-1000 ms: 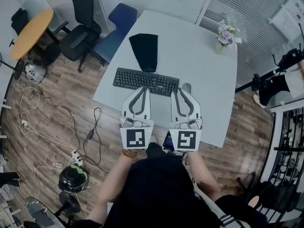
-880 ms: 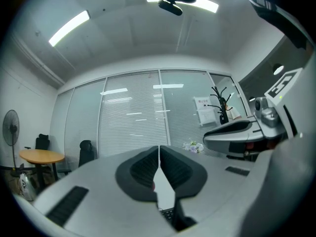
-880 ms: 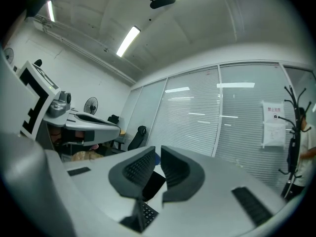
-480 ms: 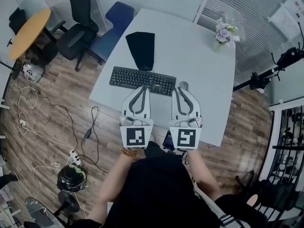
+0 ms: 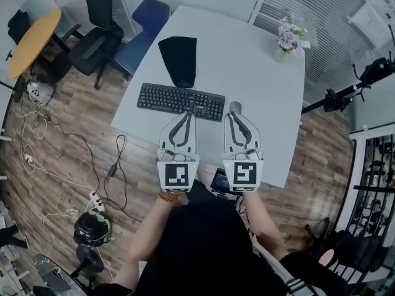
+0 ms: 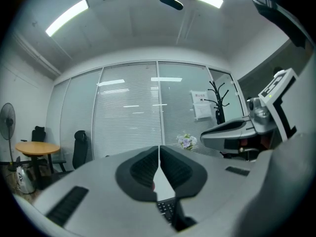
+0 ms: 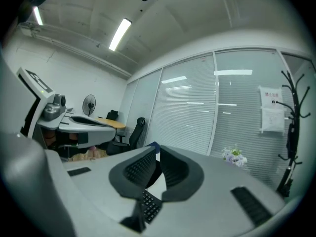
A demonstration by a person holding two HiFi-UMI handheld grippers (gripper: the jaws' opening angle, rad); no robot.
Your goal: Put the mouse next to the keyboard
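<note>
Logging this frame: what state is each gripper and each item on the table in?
left gripper: shut, empty.
right gripper: shut, empty.
keyboard: flat on the table.
mouse: on the table by the keyboard's right end, not gripped.
black pad: lying flat behind the keyboard.
flower vase: upright.

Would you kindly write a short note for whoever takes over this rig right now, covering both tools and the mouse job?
Left tool: shut, empty, pointing at the front edge of the keyboard.
Right tool: shut, empty, tip just short of the mouse.
Mouse: a small grey shape on the table, beside the keyboard's right end, held by neither tool.
Done: the mouse appears to lie next to the keyboard.
Left: probably only to check the placement and draw both tools back.
</note>
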